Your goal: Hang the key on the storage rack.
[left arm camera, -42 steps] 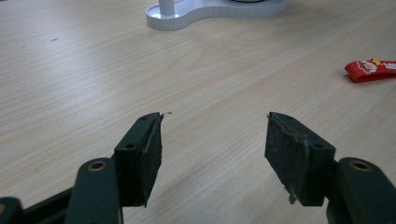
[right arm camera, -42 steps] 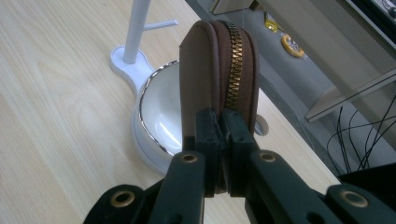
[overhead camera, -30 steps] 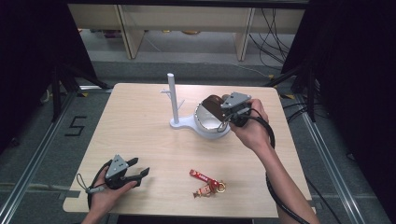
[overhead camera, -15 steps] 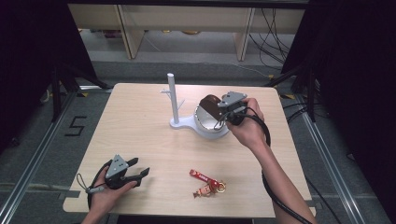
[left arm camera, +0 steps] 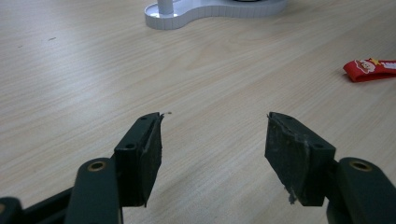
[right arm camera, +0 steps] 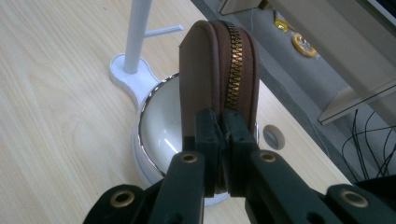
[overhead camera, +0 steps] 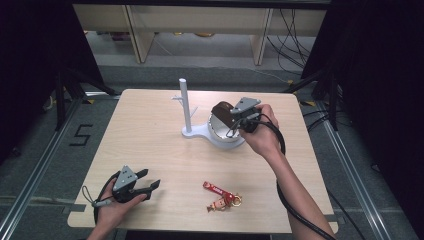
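Note:
A brown zipped pouch (overhead camera: 221,110) hangs upright over a white bowl (overhead camera: 226,142) with a chrome rim, and my right gripper (overhead camera: 231,119) is shut on the pouch's lower edge. In the right gripper view the pouch (right arm camera: 219,60) stands zip-side toward me, clamped by the right gripper (right arm camera: 222,126), with the bowl (right arm camera: 161,126) just under it. The bowl sits in a white stand with a tall post (overhead camera: 184,102). My left gripper (overhead camera: 151,178) rests open near the table's front left; in the left gripper view the left gripper (left arm camera: 215,140) has bare wood between its jaws.
A red strap keychain (overhead camera: 220,195) with small charms lies near the front middle of the table, and its red strap (left arm camera: 371,69) is at the right of the left gripper view. Thin pegs stick out of the stand's post (right arm camera: 137,32). Shelving and cables lie beyond the far edge.
The right gripper with the pouch has shifted slightly left over the bowl. The left gripper has kept still.

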`<act>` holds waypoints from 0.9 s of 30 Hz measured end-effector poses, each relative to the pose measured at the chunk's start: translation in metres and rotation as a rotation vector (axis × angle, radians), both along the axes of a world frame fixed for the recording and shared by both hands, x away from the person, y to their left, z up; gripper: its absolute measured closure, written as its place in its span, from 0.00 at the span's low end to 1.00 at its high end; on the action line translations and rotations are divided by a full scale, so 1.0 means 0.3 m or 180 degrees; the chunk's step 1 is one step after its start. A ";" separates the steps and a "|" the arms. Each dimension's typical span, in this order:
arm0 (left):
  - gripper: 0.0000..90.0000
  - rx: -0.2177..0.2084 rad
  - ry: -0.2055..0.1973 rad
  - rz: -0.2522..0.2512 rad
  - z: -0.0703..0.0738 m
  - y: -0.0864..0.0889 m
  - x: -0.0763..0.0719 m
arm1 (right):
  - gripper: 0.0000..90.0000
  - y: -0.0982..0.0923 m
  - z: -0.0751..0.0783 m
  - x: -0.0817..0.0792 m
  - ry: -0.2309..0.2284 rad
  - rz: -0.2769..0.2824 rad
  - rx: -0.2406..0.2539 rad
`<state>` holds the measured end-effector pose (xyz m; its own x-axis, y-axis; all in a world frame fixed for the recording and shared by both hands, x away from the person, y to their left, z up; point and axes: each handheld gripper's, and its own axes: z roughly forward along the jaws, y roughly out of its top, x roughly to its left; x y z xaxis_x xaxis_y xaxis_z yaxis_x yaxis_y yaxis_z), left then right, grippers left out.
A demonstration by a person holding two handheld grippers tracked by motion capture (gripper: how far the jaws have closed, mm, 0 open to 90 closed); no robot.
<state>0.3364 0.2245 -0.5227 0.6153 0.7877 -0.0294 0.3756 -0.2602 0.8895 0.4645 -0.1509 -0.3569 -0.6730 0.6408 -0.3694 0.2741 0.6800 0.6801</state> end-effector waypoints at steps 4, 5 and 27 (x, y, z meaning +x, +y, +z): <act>0.40 0.0001 0.0001 -0.0001 0.000 0.000 0.000 | 0.97 0.004 -0.016 0.015 -0.0014 -0.0001 0.0011; 0.40 0.0000 0.0000 -0.0002 0.000 0.000 0.000 | 0.97 0.006 -0.019 0.016 0.0005 -0.0024 0.0025; 0.40 -0.0002 0.0006 -0.0013 -0.001 -0.003 -0.001 | 0.96 -0.004 -0.108 0.085 0.0144 0.0000 0.0148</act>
